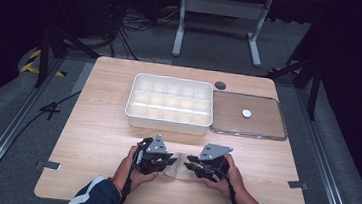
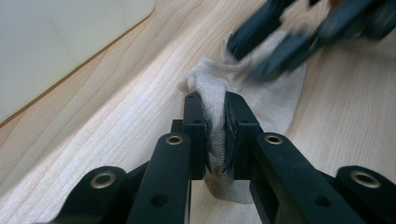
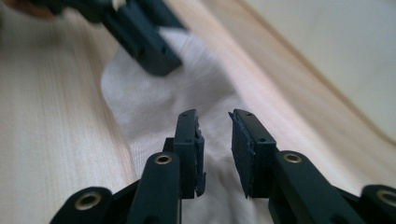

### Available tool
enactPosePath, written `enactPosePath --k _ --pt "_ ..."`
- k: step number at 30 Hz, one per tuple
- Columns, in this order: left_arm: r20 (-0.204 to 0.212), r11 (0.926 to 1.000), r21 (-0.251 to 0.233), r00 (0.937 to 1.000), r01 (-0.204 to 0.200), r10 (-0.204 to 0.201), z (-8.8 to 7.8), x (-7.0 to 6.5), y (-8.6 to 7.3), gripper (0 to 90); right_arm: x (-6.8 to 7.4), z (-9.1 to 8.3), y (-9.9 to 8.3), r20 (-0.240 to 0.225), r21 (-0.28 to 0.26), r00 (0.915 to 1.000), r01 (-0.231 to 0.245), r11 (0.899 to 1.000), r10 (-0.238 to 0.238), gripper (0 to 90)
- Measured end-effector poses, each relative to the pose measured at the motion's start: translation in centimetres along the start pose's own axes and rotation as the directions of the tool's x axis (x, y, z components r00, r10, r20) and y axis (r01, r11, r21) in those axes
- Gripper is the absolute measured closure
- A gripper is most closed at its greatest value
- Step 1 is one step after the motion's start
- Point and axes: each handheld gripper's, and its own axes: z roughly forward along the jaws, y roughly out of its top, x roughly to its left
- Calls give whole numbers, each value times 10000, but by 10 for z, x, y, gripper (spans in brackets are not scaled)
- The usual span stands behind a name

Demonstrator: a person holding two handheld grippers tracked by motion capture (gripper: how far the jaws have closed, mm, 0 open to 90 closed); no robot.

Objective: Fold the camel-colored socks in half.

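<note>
Two grippers working a pale cloth at the lower middle of the table.

The wooden table (image 1: pixel 101 124) is filling the centre of the high view, dark floor lying around it. Above centre a white compartment tray (image 1: pixel 169 104) is sitting, with a clear lid (image 1: pixel 248 116) touching its right edge and carrying a small white disc (image 1: pixel 246 113). Below these, the cloth (image 2: pixel 280 100) is lying flat between both hands, nothing blocking it. The left gripper (image 2: pixel 215 116) is pinching a bunched fold of cloth tight. The right gripper (image 3: pixel 214 122) is hovering over the cloth, jaws narrowly parted and gripping nothing.
</note>
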Motion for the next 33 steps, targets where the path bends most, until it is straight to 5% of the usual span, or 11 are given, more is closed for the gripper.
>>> enactPosePath --k 6,10,17,33 --pt "-72 10000 26 10000 5 -5 0 2 0 808 -18 -24 -13 480 288 9977 -488 9984 474 692" --pt "-140 10000 58 9999 -22 22 0 1 1 802 -21 -28 -18 722 673 9970 -342 9971 294 658" --pt "-312 9999 64 9995 -91 93 9 -4 10 798 -29 -11 -27 609 1563 9958 -765 9847 677 681" --pt "-330 9989 149 9985 -442 446 39 -18 30 801 -28 -8 -28 438 1345 9970 -687 9885 633 705"
